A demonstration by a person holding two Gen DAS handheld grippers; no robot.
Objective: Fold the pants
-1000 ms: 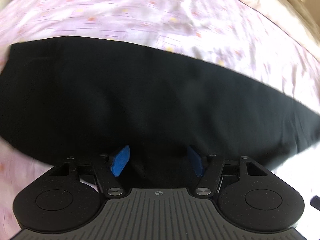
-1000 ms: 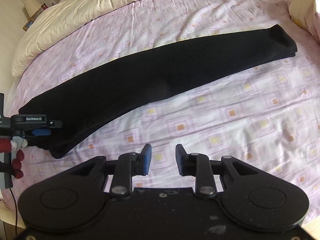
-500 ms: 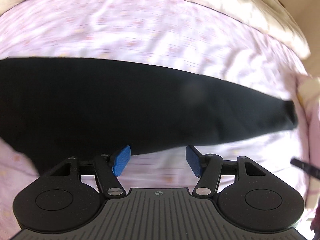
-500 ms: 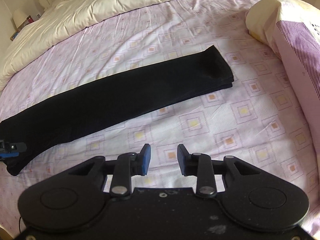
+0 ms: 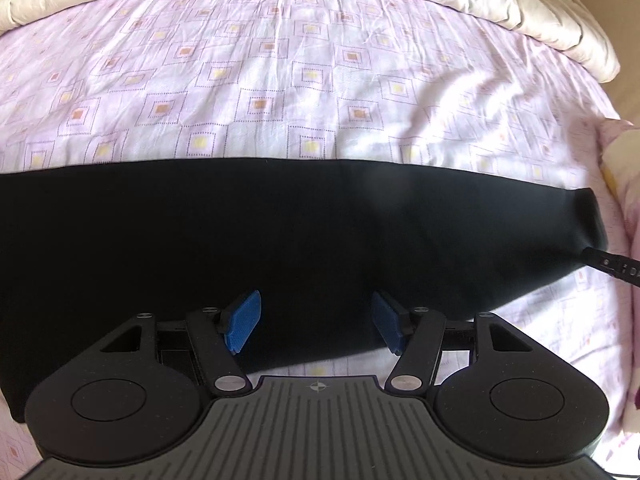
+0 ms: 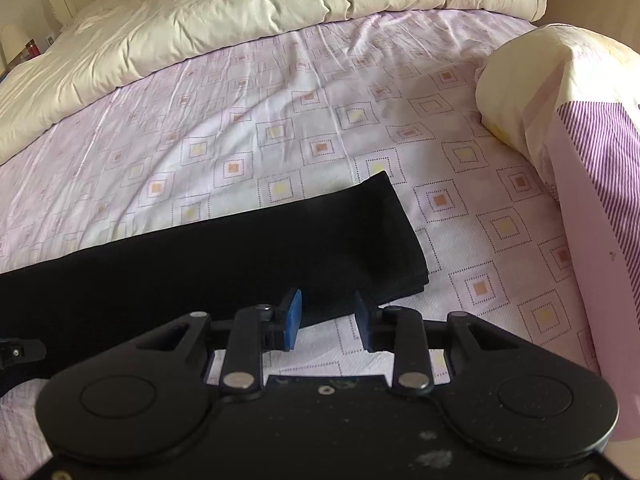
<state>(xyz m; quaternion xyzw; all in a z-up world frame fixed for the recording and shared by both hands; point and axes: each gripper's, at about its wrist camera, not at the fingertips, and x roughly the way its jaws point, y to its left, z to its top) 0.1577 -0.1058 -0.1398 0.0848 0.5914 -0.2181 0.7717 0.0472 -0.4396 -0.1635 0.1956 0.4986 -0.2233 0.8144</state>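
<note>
Black pants (image 5: 280, 240) lie flat as one long strip across the pink patterned bedsheet (image 5: 280, 80), legs stacked. My left gripper (image 5: 316, 322) is open and empty, low over the strip's near edge around its middle. In the right wrist view the cuff end (image 6: 376, 236) of the pants lies just ahead. My right gripper (image 6: 326, 320) is open and empty at the near edge of that end. The right gripper's tip shows at the right edge of the left wrist view (image 5: 612, 266), and the left gripper shows at the left edge of the right wrist view (image 6: 20, 354).
A cream duvet (image 6: 240, 12) is bunched along the far side of the bed. A pillow and a purple-striped pink cover (image 6: 580, 152) lie to the right of the cuff end. A headboard and a lamp (image 6: 12, 40) stand at the far left.
My right gripper has moved right and forward along the pants to the cuff end, with its fingers a little wider. My left gripper pulled back, then came forward over the strip's middle, still open.
</note>
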